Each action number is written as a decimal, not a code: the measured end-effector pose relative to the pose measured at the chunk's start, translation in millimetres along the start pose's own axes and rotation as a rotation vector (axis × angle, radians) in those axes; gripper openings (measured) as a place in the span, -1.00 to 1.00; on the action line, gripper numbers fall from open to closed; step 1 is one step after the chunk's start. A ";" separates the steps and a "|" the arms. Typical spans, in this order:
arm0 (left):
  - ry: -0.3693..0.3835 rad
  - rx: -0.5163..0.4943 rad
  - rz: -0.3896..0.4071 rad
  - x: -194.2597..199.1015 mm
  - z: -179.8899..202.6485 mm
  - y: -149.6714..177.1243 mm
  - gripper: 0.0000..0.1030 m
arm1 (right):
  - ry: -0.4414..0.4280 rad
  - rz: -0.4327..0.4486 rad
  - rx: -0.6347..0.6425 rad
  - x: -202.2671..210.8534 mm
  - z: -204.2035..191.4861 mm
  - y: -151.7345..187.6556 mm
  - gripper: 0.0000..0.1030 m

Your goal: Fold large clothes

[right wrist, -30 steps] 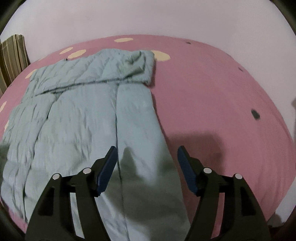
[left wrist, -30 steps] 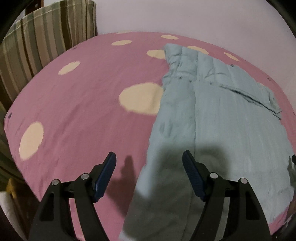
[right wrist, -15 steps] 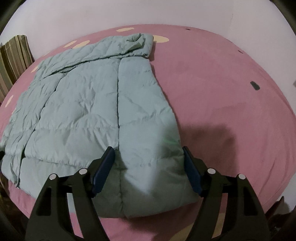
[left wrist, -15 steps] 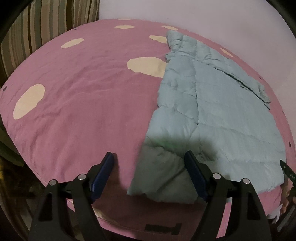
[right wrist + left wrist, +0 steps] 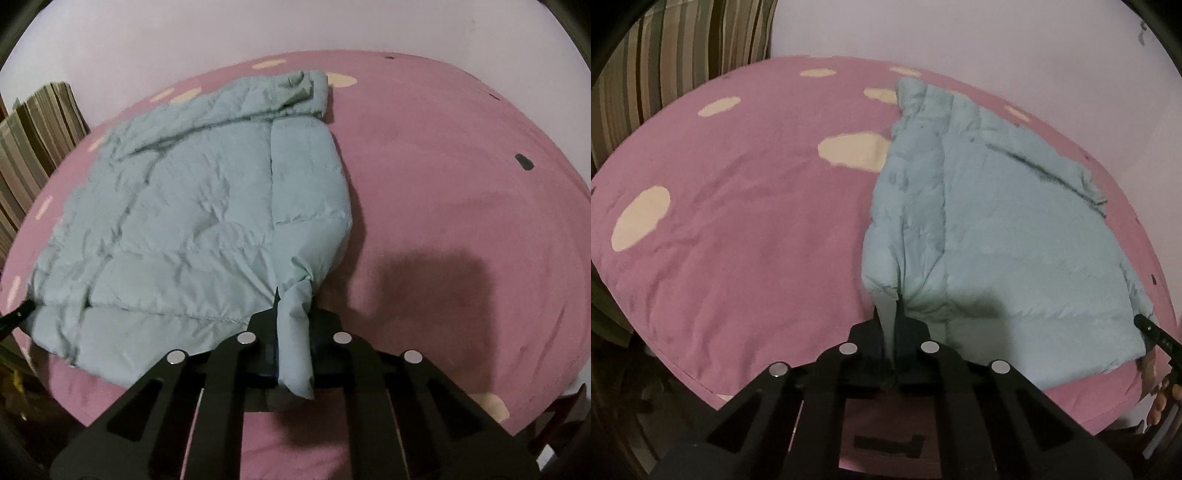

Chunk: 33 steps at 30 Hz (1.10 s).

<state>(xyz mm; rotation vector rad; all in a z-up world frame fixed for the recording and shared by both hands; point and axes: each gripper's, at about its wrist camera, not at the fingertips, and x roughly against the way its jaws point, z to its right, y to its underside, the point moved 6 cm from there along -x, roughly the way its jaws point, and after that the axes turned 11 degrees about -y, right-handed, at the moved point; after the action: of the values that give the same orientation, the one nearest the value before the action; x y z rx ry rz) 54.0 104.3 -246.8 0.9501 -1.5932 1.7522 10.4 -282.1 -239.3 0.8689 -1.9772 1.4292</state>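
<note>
Both tools have just snapped closed on the near hem of the pale blue puffer jacket [image 5: 207, 229]. Left tool [image 5: 891, 314] pinches the jacket's near-left corner, a thin fold of fabric squeezed flat between its jaws. Right tool [image 5: 293, 321] grips the near-right corner, with a fat roll of padding bunched up and sticking out toward the camera. At the right edge of the left wrist view, the person's hand [image 5: 1158, 387] on the other tool peeks in. Rest of the jacket lies spread on the pink bed [image 5: 738, 240] with cream spots, collar end at the far side. Striped curtain [image 5: 683, 48] hangs far left.
</note>
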 end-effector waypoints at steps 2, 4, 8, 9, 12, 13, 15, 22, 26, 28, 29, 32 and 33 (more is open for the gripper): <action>0.007 0.012 0.040 13.7 -0.4 -10.4 -0.94 | -0.019 0.029 -0.005 11.9 -2.1 -7.9 -0.84; 0.020 0.028 0.079 26.1 0.5 -23.0 -0.94 | -0.042 0.059 -0.015 22.3 -5.7 -16.5 -0.85; 0.031 0.039 0.145 39.9 8.7 -59.3 -0.94 | -0.090 0.105 -0.021 33.8 -14.2 -45.4 -0.85; 0.030 0.036 0.155 39.3 11.0 -67.2 -0.94 | -0.096 0.114 -0.020 33.9 -15.5 -53.8 -0.86; 0.027 0.041 0.171 29.7 20.5 -99.8 -0.94 | -0.119 0.139 -0.039 28.1 -15.4 -83.7 -0.86; 0.028 0.044 0.176 23.3 25.2 -113.5 -0.94 | -0.125 0.145 -0.048 25.2 -15.1 -92.7 -0.86; 0.015 0.042 0.178 7.1 34.0 -137.8 -0.94 | -0.132 0.152 -0.070 13.9 -12.2 -115.1 -0.86; -0.046 0.035 0.104 -72.7 51.3 -183.8 -0.94 | -0.108 0.094 -0.140 -57.5 7.4 -168.1 -0.86; -0.080 0.015 0.051 -114.9 56.8 -190.4 -0.94 | -0.072 0.022 -0.150 -103.7 19.1 -173.9 -0.86; -0.092 0.000 0.033 -131.1 59.0 -189.5 -0.94 | -0.053 -0.003 -0.147 -121.0 21.9 -172.2 -0.86; -0.096 -0.007 0.028 -136.4 59.9 -189.2 -0.94 | -0.043 -0.015 -0.141 -129.5 22.9 -170.9 -0.86; -0.107 -0.025 0.020 -147.6 64.0 -186.9 -0.94 | -0.032 -0.029 -0.134 -142.8 24.7 -168.6 -0.86; -0.108 -0.030 0.019 -149.6 63.6 -186.1 -0.94 | -0.027 -0.029 -0.129 -144.8 24.3 -168.1 -0.85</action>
<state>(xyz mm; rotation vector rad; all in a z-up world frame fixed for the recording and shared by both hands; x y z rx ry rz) 298.4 69.6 -259.2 1.0341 -1.6962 1.7110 230.5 -316.8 -252.3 0.8601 -2.0431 1.2648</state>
